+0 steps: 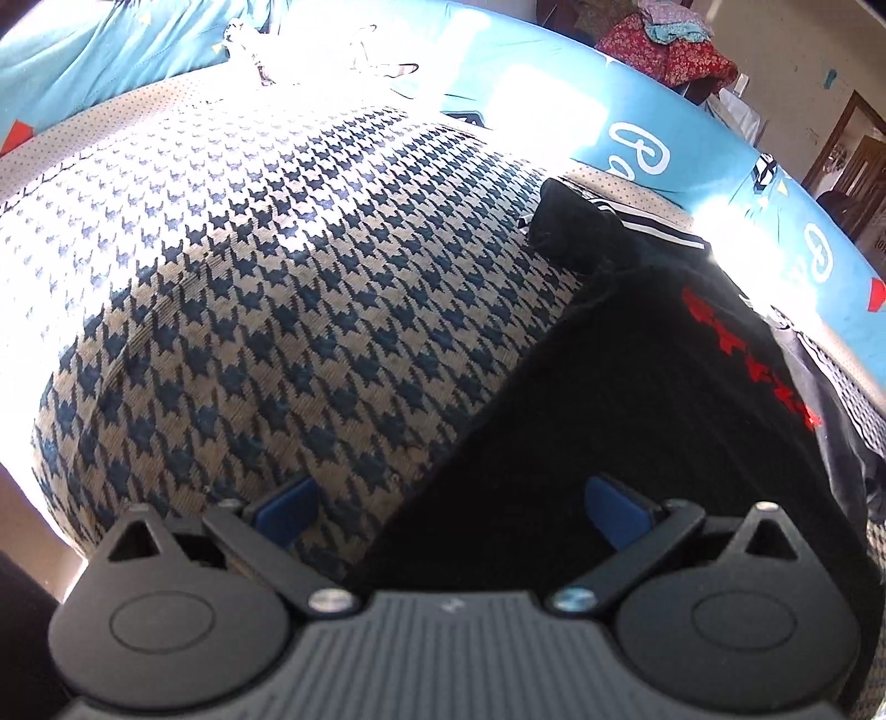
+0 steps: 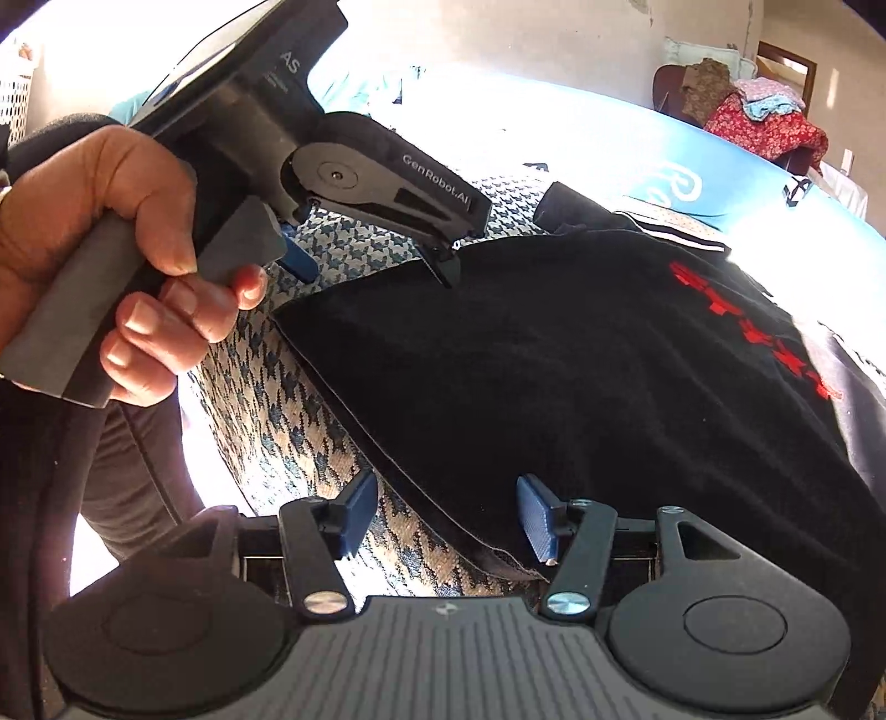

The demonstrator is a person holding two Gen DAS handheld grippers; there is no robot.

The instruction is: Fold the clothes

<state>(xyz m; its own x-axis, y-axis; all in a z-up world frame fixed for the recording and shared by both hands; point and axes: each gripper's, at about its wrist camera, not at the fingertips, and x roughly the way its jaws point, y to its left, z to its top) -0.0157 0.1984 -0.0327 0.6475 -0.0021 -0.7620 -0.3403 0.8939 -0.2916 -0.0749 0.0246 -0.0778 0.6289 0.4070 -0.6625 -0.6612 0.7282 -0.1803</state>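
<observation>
A black garment with red print lies spread flat on a houndstooth cover. Its white-striped sleeve points to the far side. My right gripper is open at the garment's near hem, which runs between its blue pads. A hand holds my left gripper, which is open over the garment's far left corner. In the left wrist view, my left gripper straddles the edge of the black garment, one pad over the houndstooth cover.
A teal sheet with white lettering covers the bed beyond the cover. A pile of red floral cloth sits at the back right near a doorway. White tangled items lie at the far left. A person's dark sleeve is at the left.
</observation>
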